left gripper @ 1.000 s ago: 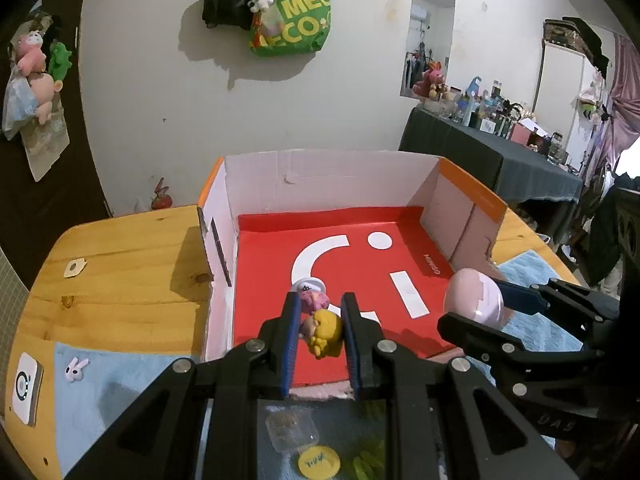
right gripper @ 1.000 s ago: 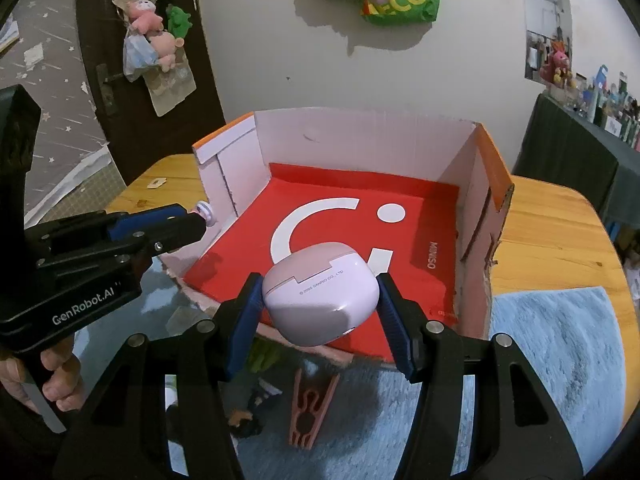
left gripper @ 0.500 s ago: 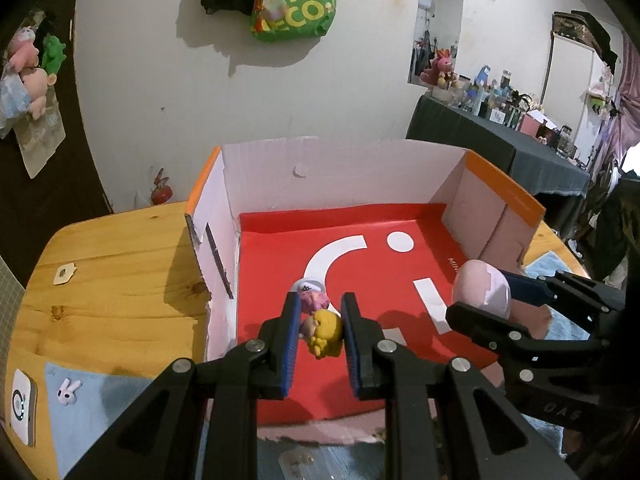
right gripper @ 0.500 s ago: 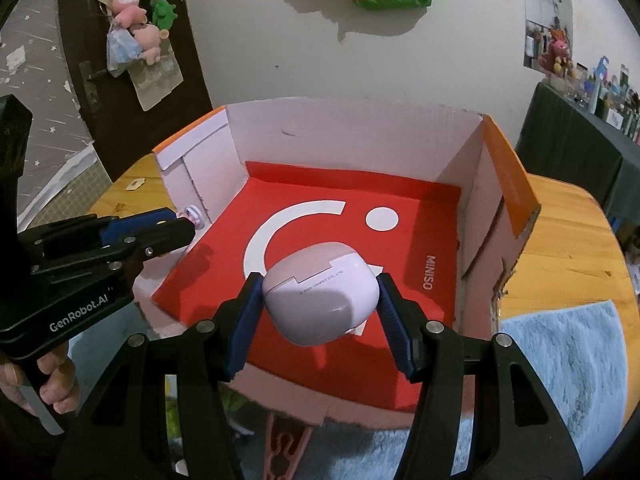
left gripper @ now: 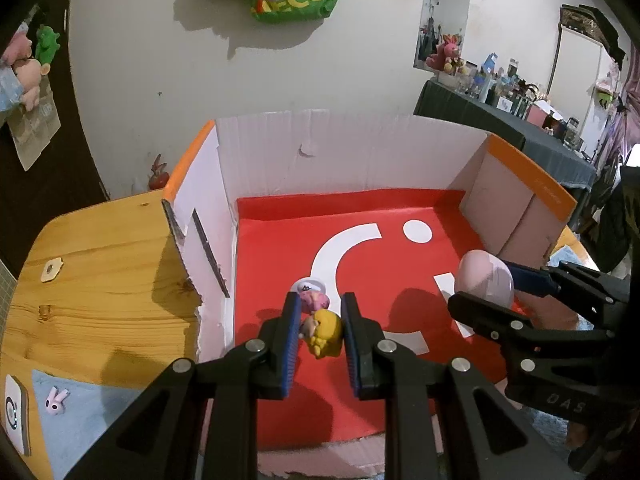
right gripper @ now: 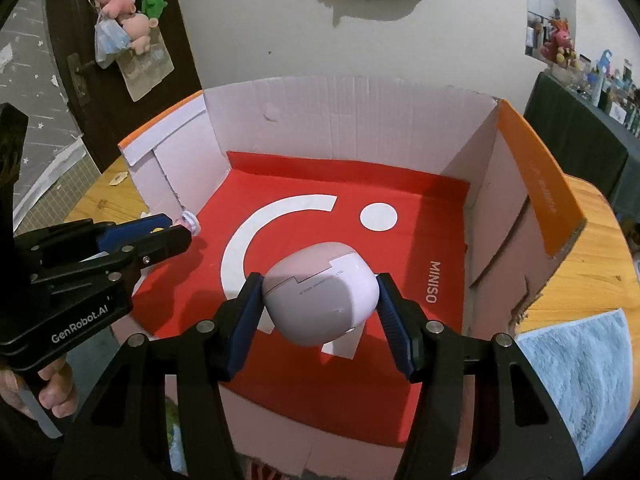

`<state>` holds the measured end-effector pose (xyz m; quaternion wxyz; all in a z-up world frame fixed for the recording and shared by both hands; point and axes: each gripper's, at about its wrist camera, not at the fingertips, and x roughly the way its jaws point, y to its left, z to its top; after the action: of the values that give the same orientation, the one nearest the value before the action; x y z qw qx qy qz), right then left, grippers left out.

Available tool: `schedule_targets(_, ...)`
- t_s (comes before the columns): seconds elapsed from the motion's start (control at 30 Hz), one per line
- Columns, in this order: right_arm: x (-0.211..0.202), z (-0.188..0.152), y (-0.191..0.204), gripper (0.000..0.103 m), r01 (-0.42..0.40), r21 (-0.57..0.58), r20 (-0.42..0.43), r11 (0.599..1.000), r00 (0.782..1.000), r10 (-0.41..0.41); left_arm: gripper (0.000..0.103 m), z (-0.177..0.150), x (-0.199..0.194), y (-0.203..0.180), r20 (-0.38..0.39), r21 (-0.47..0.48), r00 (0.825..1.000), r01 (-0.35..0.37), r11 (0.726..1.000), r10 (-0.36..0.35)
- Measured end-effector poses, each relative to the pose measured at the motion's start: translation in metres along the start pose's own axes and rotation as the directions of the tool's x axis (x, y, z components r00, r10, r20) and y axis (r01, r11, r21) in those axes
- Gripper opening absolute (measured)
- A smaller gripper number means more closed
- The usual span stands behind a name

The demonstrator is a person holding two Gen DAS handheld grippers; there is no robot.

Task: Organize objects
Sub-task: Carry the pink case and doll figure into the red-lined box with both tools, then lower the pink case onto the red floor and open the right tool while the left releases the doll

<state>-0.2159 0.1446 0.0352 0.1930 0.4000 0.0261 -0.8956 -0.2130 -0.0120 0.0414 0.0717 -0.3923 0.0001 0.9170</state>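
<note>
My left hand-held gripper (left gripper: 320, 330) pinches a small toy figure (left gripper: 322, 330) and my right hand-held gripper (right gripper: 320, 312) clamps a pink earbud case (right gripper: 320, 292), both held over the red floor of the open cardboard box (right gripper: 360, 128) on the wooden tabletop (left gripper: 100, 272).

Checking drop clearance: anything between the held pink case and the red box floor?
Nothing visible. The pink case, clamped in the right tongs, hangs over bare red box floor; the left tongs with their small figure sit well aside.
</note>
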Motion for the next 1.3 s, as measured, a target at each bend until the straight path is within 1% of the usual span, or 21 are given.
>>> schedule_targets(0.53, 0.020, 0.004, -0.004, 0.055, 0.016, -0.006, -0.058, 1.000, 0.998, -0.016, 0.021, 0.002, 0.018, 0.001, -0.038, -0.002, 0.999, 0.007, 1.000, -0.007)
schedule_targets(0.97, 0.026, 0.002, -0.010, 0.055, 0.027, 0.005, -0.097, 1.000, 0.995, -0.026, 0.021, 0.001, 0.028, 0.005, -0.064, -0.012, 0.998, 0.013, 1.000, -0.013)
schedule_targets(1.17, 0.029, 0.002, -0.011, 0.055, 0.042, -0.008, -0.127, 0.999, 0.991, -0.042, 0.021, -0.001, 0.034, 0.005, -0.090, -0.008, 0.996, 0.007, 1.000, -0.008)
schedule_targets(1.3, 0.030, 0.002, -0.013, 0.055, 0.036, 0.004, -0.132, 0.999, 0.991, -0.035, 0.022, -0.002, 0.036, 0.005, -0.096, -0.010, 0.995, 0.005, 1.000, -0.006)
